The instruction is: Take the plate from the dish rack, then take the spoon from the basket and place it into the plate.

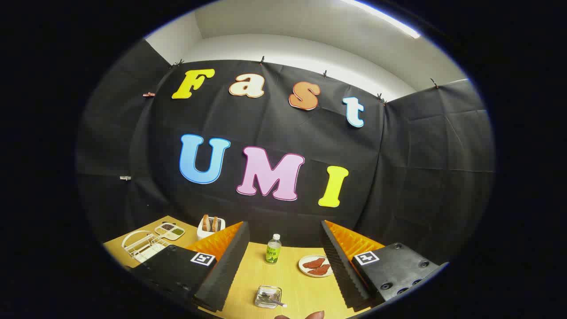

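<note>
Dish rack (142,246) sits on the table (248,274) beyond my left finger, plate inside not clearly discernible. Basket (268,297) with spoon (273,301) lies between my fingers, just ahead. My jaws (283,261) are spread wide, holding nothing. Bottle (273,249) label too small to read.

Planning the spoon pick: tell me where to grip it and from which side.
Grip the spoon by its handle end, which pokes over the rim of the clear basket. Come from above, since the bowl end lies down inside. The open gripper stands well apart, above it.
</note>
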`<action>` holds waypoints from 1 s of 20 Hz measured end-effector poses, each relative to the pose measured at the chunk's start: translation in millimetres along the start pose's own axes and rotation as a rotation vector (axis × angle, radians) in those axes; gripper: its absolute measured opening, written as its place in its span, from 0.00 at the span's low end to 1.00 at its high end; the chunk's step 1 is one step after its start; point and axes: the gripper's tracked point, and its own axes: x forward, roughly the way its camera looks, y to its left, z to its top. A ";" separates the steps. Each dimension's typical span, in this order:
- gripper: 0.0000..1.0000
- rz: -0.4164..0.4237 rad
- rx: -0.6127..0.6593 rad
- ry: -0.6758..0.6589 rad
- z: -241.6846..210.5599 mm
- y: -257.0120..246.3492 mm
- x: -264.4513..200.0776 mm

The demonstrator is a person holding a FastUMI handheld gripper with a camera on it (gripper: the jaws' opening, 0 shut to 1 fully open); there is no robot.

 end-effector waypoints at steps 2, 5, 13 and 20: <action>0.98 0.001 -0.001 0.006 -2.1 1.9 -3.3; 0.98 0.003 0.004 0.013 -4.1 5.5 -7.1; 0.98 0.011 0.012 0.043 -11.9 9.8 -7.0; 0.97 0.007 0.020 0.055 -16.1 7.7 -3.3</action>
